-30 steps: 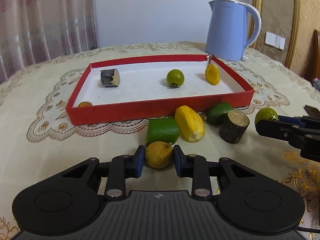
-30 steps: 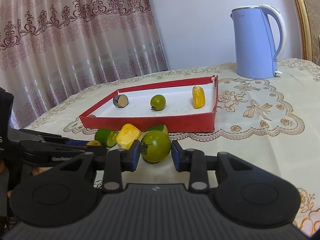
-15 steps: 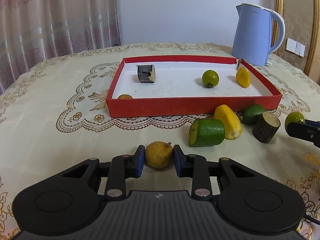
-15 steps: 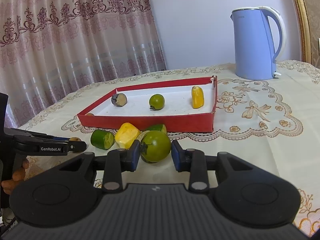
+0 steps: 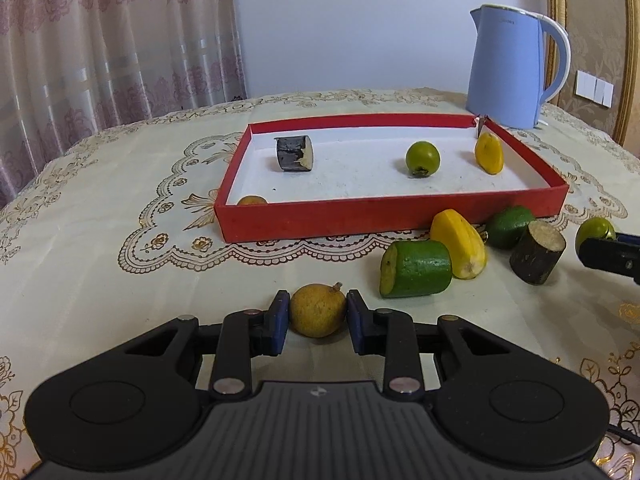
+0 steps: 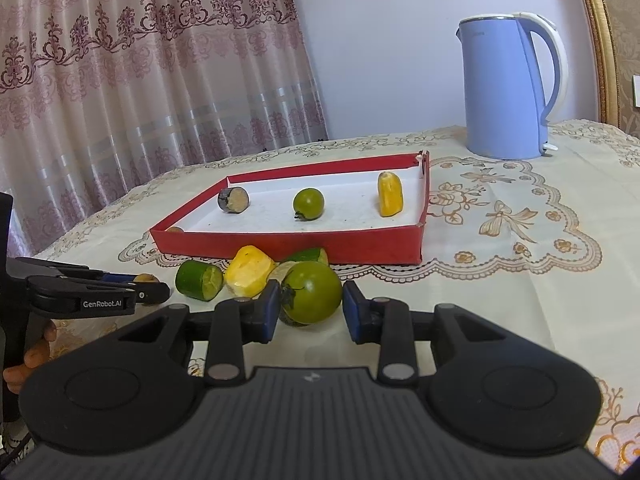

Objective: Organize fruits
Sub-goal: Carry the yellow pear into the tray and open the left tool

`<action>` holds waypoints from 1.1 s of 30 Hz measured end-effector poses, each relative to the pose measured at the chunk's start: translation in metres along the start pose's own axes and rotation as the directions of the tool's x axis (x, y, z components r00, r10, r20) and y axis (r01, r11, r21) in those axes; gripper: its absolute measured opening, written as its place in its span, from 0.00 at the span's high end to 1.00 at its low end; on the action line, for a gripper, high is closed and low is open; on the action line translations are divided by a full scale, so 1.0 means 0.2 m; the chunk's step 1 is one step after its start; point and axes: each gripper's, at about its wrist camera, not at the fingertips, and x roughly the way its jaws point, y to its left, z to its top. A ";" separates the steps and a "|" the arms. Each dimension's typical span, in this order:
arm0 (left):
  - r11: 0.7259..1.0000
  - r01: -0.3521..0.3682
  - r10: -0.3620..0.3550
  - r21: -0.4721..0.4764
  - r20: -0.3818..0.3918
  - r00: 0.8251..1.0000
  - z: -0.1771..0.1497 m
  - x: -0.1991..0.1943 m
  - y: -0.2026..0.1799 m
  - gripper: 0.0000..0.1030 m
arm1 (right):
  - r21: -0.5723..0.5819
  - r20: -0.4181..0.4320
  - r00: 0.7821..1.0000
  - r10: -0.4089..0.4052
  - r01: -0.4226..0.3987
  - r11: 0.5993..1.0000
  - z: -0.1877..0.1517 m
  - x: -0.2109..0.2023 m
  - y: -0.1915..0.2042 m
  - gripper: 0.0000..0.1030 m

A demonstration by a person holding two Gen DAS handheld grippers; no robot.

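From my left wrist cam, my left gripper (image 5: 318, 316) has its blue-padded fingers (image 5: 278, 322) pinching a small round yellow-brown fruit (image 5: 317, 310), just over the cream embroidered tablecloth surface (image 5: 100, 240). Ahead sits the shallow red cardboard tray with a white floor (image 5: 332, 220), holding a dark cut cylinder chunk (image 5: 293, 153), a round green fruit (image 5: 422, 158), a yellow oval piece (image 5: 489, 153) by the right wall, and a little orange-brown fruit (image 5: 252, 200) tucked in the near left corner. Loose in front of the tray: a green cut cylinder (image 5: 416, 268), a yellow ridged piece (image 5: 460, 248) touching it, another green chunk (image 5: 508, 226) and a dark brown log-like piece (image 5: 537, 252). A pale blue electric kettle (image 5: 510, 68) stands behind the tray. Over on the right wrist cam, my right gripper (image 6: 310, 306) is pinching a bigger green tomato-like fruit (image 6: 311, 298), the fingers (image 6: 269, 312) tight on both sides, near the tray's front wall. My other gripper shows at the left edge with a hand (image 6: 28, 356) under it.
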 end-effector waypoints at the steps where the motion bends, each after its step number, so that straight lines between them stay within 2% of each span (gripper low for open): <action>1: 1.000 -0.004 0.004 -0.003 0.005 1.000 0.00 -0.01 0.01 0.72 | -0.001 0.000 1.000 0.000 0.000 1.000 0.00 0.00 0.00 0.69; 12: 0.999 -0.030 0.029 0.021 0.067 0.997 0.17 -0.02 0.02 0.71 | 0.002 0.000 1.000 0.003 -0.003 1.000 0.00 0.00 0.00 0.69; 18: 0.996 -0.068 0.061 0.063 0.098 0.993 0.32 0.08 -0.04 0.71 | 0.004 0.001 1.000 0.004 -0.004 1.000 0.00 0.00 0.00 0.69; 24: 0.992 -0.096 0.090 0.081 0.075 0.993 0.45 0.25 -0.08 0.71 | 0.009 0.000 1.000 0.008 -0.008 1.000 0.00 0.00 -0.01 0.69; 33: 0.985 -0.135 0.136 0.104 0.002 0.991 0.57 0.53 -0.15 0.71 | 0.013 -0.001 1.000 0.011 -0.011 1.000 0.00 0.00 -0.01 0.69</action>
